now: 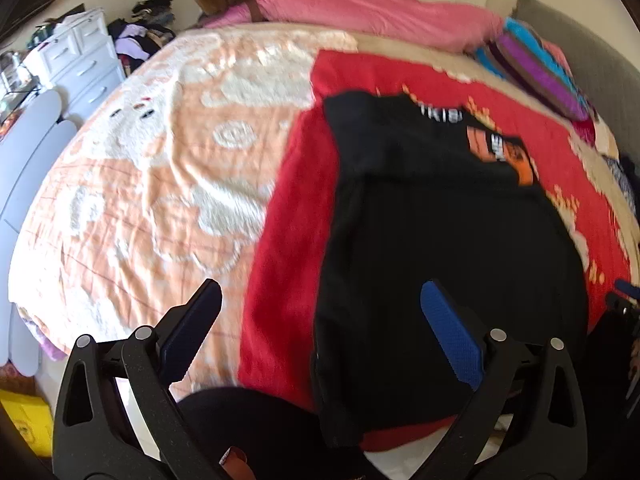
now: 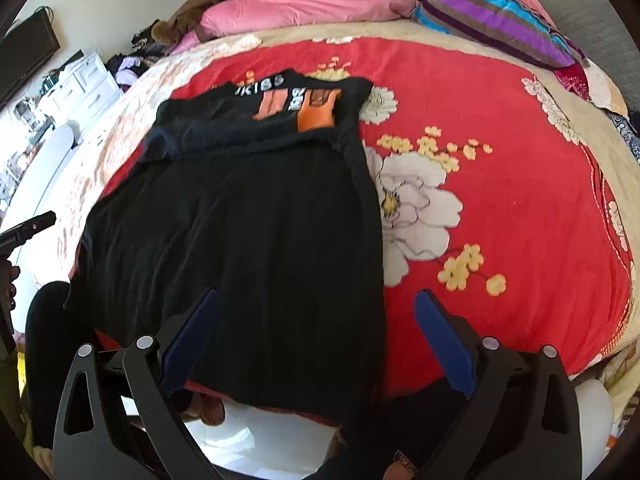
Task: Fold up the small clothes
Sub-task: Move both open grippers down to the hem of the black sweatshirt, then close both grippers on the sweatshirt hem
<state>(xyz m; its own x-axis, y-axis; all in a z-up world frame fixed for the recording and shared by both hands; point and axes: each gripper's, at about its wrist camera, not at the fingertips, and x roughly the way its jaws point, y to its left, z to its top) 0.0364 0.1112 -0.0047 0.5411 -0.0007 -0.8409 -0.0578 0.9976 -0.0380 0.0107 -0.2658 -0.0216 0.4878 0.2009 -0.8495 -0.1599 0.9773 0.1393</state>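
On the bed: black shirt (image 2: 240,232) lies flat on the red blanket (image 2: 500,208), near hem over the edge.
Long axis: 6 to 12 o'clock.
Left gripper (image 1: 320,332): wide open, empty; shirt at 1 o'clock.
Right gripper (image 2: 316,340): wide open, empty; shirt at 11 o'clock, nearer.

A shirt (image 2: 240,216) lies on a flowered blanket (image 2: 520,200) at the near edge of the bed (image 1: 140,200). Behind the shirt lies a rolled quilt (image 2: 312,0); right of that, a striped pillow (image 2: 492,20). Left of the bed stands a dresser (image 1: 80,60).
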